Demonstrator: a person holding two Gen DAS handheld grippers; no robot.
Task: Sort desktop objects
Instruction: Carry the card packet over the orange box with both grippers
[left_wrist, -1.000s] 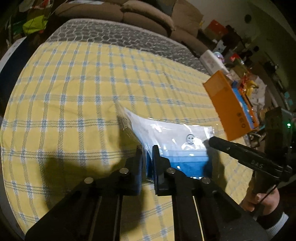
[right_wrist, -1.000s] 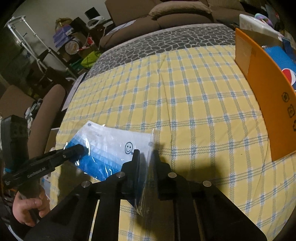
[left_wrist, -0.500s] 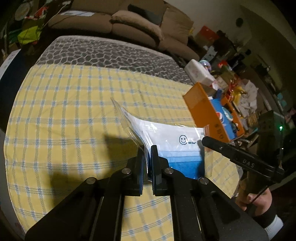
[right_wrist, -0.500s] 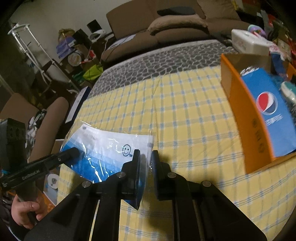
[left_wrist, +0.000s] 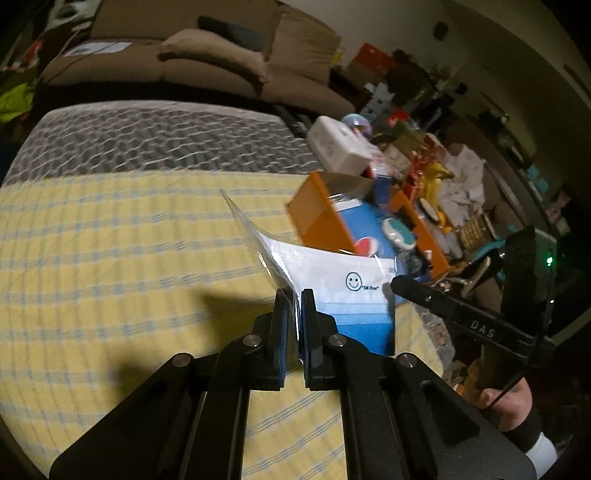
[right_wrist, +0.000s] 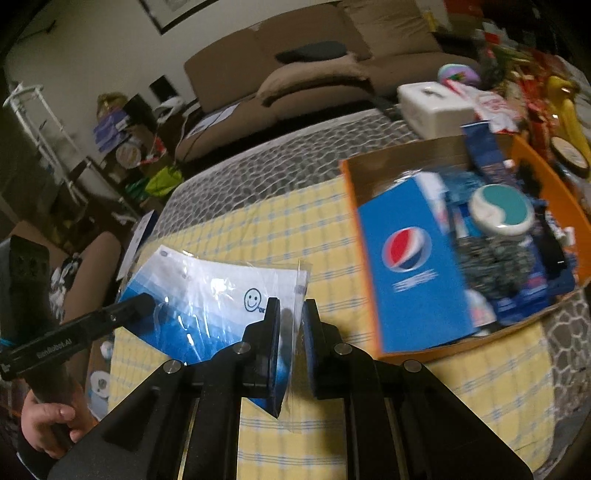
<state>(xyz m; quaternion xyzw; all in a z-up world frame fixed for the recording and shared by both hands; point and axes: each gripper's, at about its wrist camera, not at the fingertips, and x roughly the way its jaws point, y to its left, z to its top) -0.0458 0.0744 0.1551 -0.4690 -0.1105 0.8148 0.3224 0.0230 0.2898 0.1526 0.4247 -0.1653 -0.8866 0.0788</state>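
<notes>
A clear plastic bag (left_wrist: 332, 269) (right_wrist: 207, 291) with a smiley face and white-and-blue contents hangs stretched above the yellow checked tablecloth (left_wrist: 110, 240) (right_wrist: 295, 214). My left gripper (left_wrist: 294, 297) is shut on its left edge. My right gripper (right_wrist: 291, 304) is shut on its right edge. Each wrist view also shows the other gripper pinching the far end, the right gripper (left_wrist: 397, 286) and the left gripper (right_wrist: 146, 302). Just right of the bag stands an orange box (left_wrist: 317, 218) (right_wrist: 351, 192) holding a blue Pepsi carton (right_wrist: 406, 258) and a round teal-and-white lid (right_wrist: 502, 210).
A white box (left_wrist: 338, 147) (right_wrist: 432, 103) and a heap of colourful clutter lie behind and right of the orange box. A brown sofa (left_wrist: 184, 62) (right_wrist: 295, 74) stands beyond the table's grey patterned far end. A person's hands grip both handles.
Both grippers have lifted the bag off the cloth and carried it toward the orange box, which now looks larger and closer, its contents in view.
</notes>
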